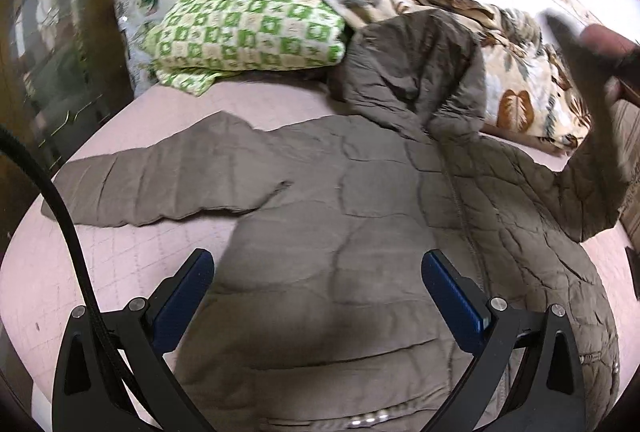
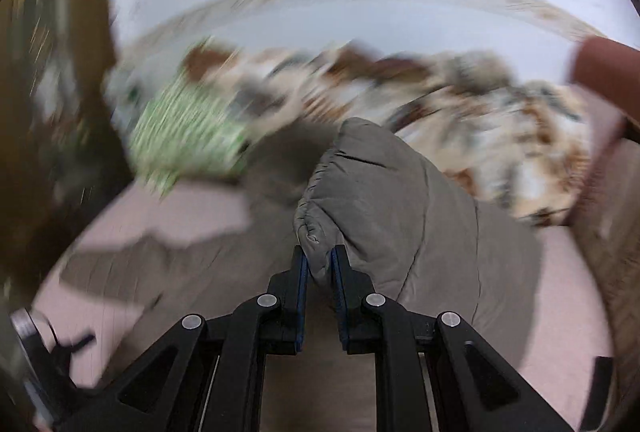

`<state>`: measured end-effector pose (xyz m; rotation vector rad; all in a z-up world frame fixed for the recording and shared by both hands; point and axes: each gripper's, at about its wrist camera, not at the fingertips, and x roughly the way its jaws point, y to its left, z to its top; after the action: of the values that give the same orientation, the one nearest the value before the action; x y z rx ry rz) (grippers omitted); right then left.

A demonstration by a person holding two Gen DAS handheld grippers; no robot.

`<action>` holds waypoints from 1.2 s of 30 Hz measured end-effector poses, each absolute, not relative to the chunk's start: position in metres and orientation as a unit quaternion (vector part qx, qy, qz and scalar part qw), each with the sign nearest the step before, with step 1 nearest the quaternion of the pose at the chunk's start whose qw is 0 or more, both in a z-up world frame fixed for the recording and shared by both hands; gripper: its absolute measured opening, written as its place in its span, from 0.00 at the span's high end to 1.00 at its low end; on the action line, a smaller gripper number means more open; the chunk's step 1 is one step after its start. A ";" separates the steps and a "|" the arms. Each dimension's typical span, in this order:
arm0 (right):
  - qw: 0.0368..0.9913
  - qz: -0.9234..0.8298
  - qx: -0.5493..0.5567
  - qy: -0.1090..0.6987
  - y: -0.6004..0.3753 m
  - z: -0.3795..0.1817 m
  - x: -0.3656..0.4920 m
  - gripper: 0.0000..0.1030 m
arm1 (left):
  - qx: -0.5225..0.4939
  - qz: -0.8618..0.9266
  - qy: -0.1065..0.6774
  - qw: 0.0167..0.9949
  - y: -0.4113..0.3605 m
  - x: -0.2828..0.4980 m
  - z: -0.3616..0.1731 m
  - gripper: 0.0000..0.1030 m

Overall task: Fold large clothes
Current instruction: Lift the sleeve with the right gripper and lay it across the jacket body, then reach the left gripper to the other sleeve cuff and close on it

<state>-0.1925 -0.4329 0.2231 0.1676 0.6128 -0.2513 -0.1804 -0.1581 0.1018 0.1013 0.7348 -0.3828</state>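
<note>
Right claw (image 2: 320,264): clamped on the cuff of the jacket's sleeve (image 2: 384,200), which is lifted off the bed.
Left claw (image 1: 318,272): fingers wide apart, nothing between them, hovering over the jacket's lower front.
Jacket (image 1: 340,216): grey-brown, quilted, spread front up on the bed, hood toward the pillow, other sleeve lying flat out to the side.
Bed (image 1: 132,264): pink quilted cover under the jacket.
Pillow (image 1: 244,28): green-checked, beyond the hood.
Blanket (image 1: 516,72): leaf-patterned, bunched beside the pillow, behind the hood.
</note>
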 end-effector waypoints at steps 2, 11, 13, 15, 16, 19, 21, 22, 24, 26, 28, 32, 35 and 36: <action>0.933 -0.098 0.087 0.334 -0.403 0.183 -0.171 0.87 | 0.047 -0.180 0.359 0.915 -0.150 -0.178 0.101 0.00; 0.900 -0.014 0.138 0.413 -0.363 0.087 -0.144 0.73 | 0.034 -0.177 0.369 0.912 -0.138 -0.171 0.099 0.00; 0.915 0.012 0.154 0.374 -0.376 0.112 -0.165 0.59 | 0.036 -0.177 0.368 0.912 -0.141 -0.171 0.099 0.00; 0.928 -0.019 0.160 0.337 -0.391 0.127 -0.181 0.31 | 0.032 -0.175 0.372 0.911 -0.142 -0.168 0.098 0.00; 0.932 -0.055 0.160 0.321 -0.409 0.133 -0.194 0.22 | 0.030 -0.174 0.375 0.910 -0.142 -0.168 0.098 0.00; 0.914 -0.164 0.141 0.344 -0.455 0.116 -0.205 0.22 | 0.029 -0.171 0.384 0.907 -0.144 -0.166 0.094 0.00; 0.885 -0.196 0.144 0.398 -0.476 0.084 -0.195 0.22 | 0.037 -0.168 0.383 0.908 -0.147 -0.167 0.092 0.00; 0.863 -0.208 0.157 0.432 -0.486 0.062 -0.190 0.22 | 0.043 -0.165 0.383 0.908 -0.148 -0.167 0.091 0.00; 0.821 -0.188 0.187 0.505 -0.493 0.021 -0.185 0.22 | 0.043 -0.159 0.385 0.908 -0.146 -0.164 0.090 0.00; 0.826 -0.176 0.198 0.498 -0.489 0.017 -0.198 0.22 | 0.034 -0.153 0.390 0.908 -0.140 -0.159 0.089 0.00; 0.846 -0.150 0.197 0.471 -0.476 0.037 -0.218 0.22 | 0.024 -0.146 0.394 0.907 -0.131 -0.153 0.089 0.00; 0.890 -0.106 0.187 0.402 -0.445 0.081 -0.269 0.14 | 0.007 -0.127 0.393 0.911 -0.103 -0.141 0.091 0.00; 0.913 -0.084 0.186 0.352 -0.430 0.087 -0.306 0.13 | -0.022 -0.104 0.403 0.909 -0.068 -0.121 0.090 0.00; 0.915 -0.085 0.184 0.349 -0.429 0.083 -0.313 0.13 | -0.037 -0.091 0.407 0.908 -0.051 -0.113 0.088 0.00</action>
<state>-0.3125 -0.4290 0.0831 0.3797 0.7190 -0.1747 -0.1126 -0.0507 0.0878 -0.0766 0.8395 -0.1871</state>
